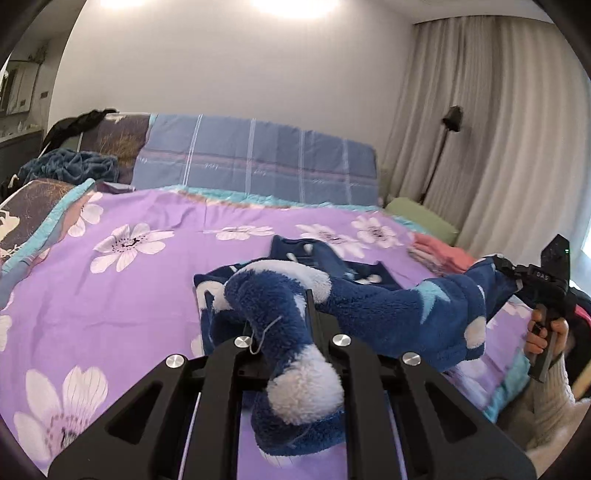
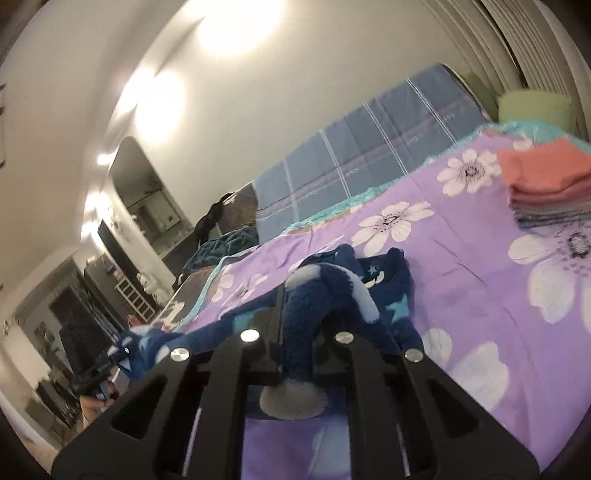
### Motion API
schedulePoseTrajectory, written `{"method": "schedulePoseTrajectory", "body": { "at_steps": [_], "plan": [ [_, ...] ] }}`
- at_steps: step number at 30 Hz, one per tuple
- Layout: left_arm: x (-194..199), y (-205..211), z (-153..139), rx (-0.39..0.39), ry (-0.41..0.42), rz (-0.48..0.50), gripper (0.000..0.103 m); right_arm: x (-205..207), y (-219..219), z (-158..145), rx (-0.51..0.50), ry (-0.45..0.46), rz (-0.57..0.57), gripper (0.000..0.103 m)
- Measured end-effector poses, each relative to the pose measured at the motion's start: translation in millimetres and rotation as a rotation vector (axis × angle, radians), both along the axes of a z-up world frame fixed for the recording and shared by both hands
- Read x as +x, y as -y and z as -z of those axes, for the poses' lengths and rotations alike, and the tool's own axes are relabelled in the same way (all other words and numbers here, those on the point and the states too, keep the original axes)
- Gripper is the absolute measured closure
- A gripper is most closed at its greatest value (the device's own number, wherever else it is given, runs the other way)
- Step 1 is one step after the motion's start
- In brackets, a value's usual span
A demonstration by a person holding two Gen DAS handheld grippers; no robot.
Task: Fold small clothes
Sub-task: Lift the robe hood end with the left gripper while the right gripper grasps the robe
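Fleece garment (image 1: 399,306): thick, fuzzy navy pile, white and pale-blue patches; bedsheet (image 1: 155,280) under it: smooth matt printed cotton; left gripper (image 1: 295,314): matt black plastic, polished metal bolts; folded clothes (image 2: 546,184) beyond the garment: soft flat knits

A bed (image 1: 155,266) is filling the near room, wearing a purple spread with white flowers and a teal border. At its far side a blue plaid headboard cover (image 1: 255,158) is leaning against a plain white wall (image 1: 229,66), where ceiling light (image 1: 291,5) is glaring. Pale curtains (image 1: 491,129) are hanging at the right, with a dark floor lamp (image 1: 448,129) standing before them and a green cushion (image 1: 421,218) lying below. At the far left a rumpled blue blanket (image 1: 70,164) is sitting beside a dark garment (image 1: 77,123). In the right wrist view an arched mirror (image 2: 144,192) and dark shelving (image 2: 85,317) are showing at the left.
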State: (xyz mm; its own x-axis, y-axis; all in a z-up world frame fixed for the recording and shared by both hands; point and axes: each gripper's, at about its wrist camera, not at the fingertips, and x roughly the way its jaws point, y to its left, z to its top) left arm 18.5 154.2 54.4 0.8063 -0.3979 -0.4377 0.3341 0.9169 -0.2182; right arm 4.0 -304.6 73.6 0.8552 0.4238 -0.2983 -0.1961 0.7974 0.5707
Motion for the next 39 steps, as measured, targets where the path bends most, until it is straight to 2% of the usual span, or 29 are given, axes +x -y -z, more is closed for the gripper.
{"method": "schedulePoseTrajectory", "body": {
  "at_steps": [3,5,13,15,17,21,22,24,27,29,30,31,32,33,34,35,37,38,39],
  "plan": [
    [37.1,2.1,-0.6,-0.013,-0.021,-0.019,0.092,43.8,0.3,3.6,0.002,-0.02,0.031,0.093],
    [58.9,3.2,-1.8,-0.016,-0.03,-0.026,0.092,57.6,2.9,6.1,0.006,-0.027,0.03,0.093],
    [143.5,17.1,5.7,0.03,-0.078,-0.042,0.092,144.0,2.8,18.9,-0.027,-0.066,0.043,0.093],
    [166.3,20.0,18.9,0.041,-0.106,-0.051,0.091,168.8,0.9,34.4,-0.063,-0.105,0.067,0.093],
    [189.7,22.0,42.6,0.043,-0.162,-0.068,0.091,198.8,-4.0,65.5,-0.116,-0.193,0.085,0.092],
    [231.5,28.0,112.3,0.094,-0.315,-0.101,0.089,231.7,-7.4,120.7,-0.18,-0.316,0.105,0.092],
    [234.7,27.9,122.4,0.098,-0.33,-0.104,0.086,234.1,-6.6,130.5,-0.176,-0.327,0.103,0.092],
    [233.1,25.0,129.0,0.084,-0.311,-0.101,0.085,234.0,-3.2,133.6,-0.158,-0.317,0.094,0.092],
    [228.3,19.9,121.9,0.06,-0.301,-0.092,0.084,231.0,-2.3,128.5,-0.16,-0.31,0.065,0.09],
    [224.2,17.0,117.6,0.041,-0.306,-0.084,0.081,224.6,-2.5,123.3,-0.155,-0.308,0.045,0.085],
    [222.4,15.3,114.8,0.019,-0.311,-0.076,0.077,222.2,-1.5,120.9,-0.148,-0.306,0.037,0.074],
    [218.7,9.9,109.6,-0.044,-0.321,-0.056,0.067,217.7,-0.7,117.5,-0.133,-0.305,0.019,0.058],
    [216.1,4.2,106.6,-0.104,-0.332,-0.04,0.062,213.7,-0.7,113.6,-0.122,-0.303,0.004,0.052],
    [211.7,-0.8,102.8,-0.162,-0.343,-0.026,0.057,208.9,-1.6,109.4,-0.113,-0.3,-0.015,0.051],
    [206.5,-4.5,98.6,-0.209,-0.355,-0.011,0.057,206.8,-2.7,106.9,-0.117,-0.301,-0.026,0.051],
    [202.4,-5.3,95.8,-0.222,-0.366,0.0,0.057,206.1,-4.0,105.1,-0.128,-0.305,-0.032,0.053],
    [200.7,0.7,95.6,-0.21,-0.39,0.032,0.059,208.6,-5.4,104.6,-0.141,-0.32,-0.036,0.071],
    [201.4,5.5,97.7,-0.192,-0.406,0.048,0.065,212.9,-5.4,106.3,-0.127,-0.329,-0.048,0.075],
    [203.2,10.7,100.0,-0.168,-0.419,0.057,0.082,216.0,-6.1,107.6,-0.119,-0.337,-0.054,0.082]
  ]
}}
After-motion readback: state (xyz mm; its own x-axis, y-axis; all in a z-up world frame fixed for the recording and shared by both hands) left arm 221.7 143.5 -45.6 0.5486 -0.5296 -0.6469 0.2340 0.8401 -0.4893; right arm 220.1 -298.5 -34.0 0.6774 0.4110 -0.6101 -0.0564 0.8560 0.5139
